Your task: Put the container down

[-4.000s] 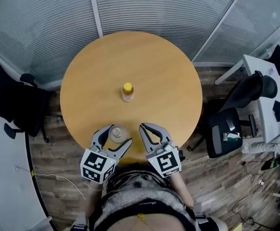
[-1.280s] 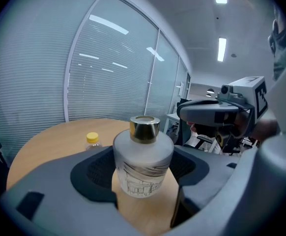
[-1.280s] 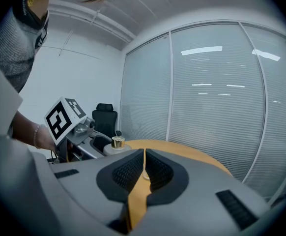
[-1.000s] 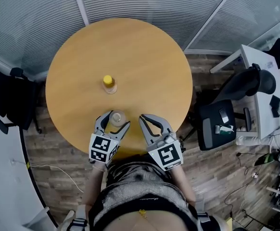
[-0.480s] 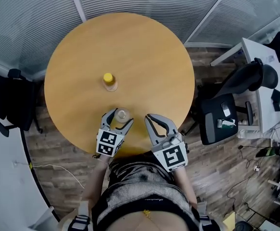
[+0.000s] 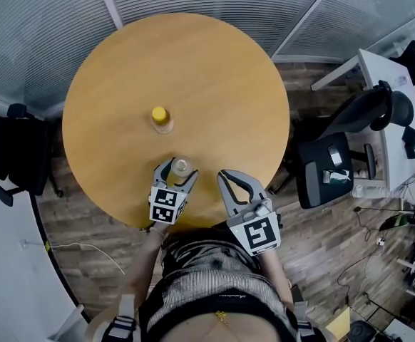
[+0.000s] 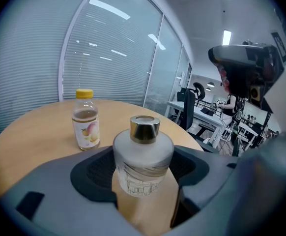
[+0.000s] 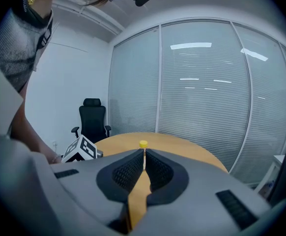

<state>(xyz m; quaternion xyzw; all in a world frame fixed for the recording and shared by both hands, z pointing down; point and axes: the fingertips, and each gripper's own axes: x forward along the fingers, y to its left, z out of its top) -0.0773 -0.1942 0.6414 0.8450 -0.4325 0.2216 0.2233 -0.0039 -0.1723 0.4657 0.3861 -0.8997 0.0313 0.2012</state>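
Observation:
On the round wooden table stands a yellow-capped juice bottle, near the middle. A frosted container with a gold cap sits upright near the table's front edge. My left gripper is shut on it, one pad on each side of its body. Whether its base touches the wood is hidden by the jaws. My right gripper hovers just right of it, over the table's front rim. It is shut with nothing in it.
Glass walls with blinds curve round the far side of the table. A black office chair and a white desk stand to the right. Another black chair and a white curved counter are on the left.
My left gripper has sunk toward the table with the container and shifted slightly right. The right gripper has barely moved and stays shut.

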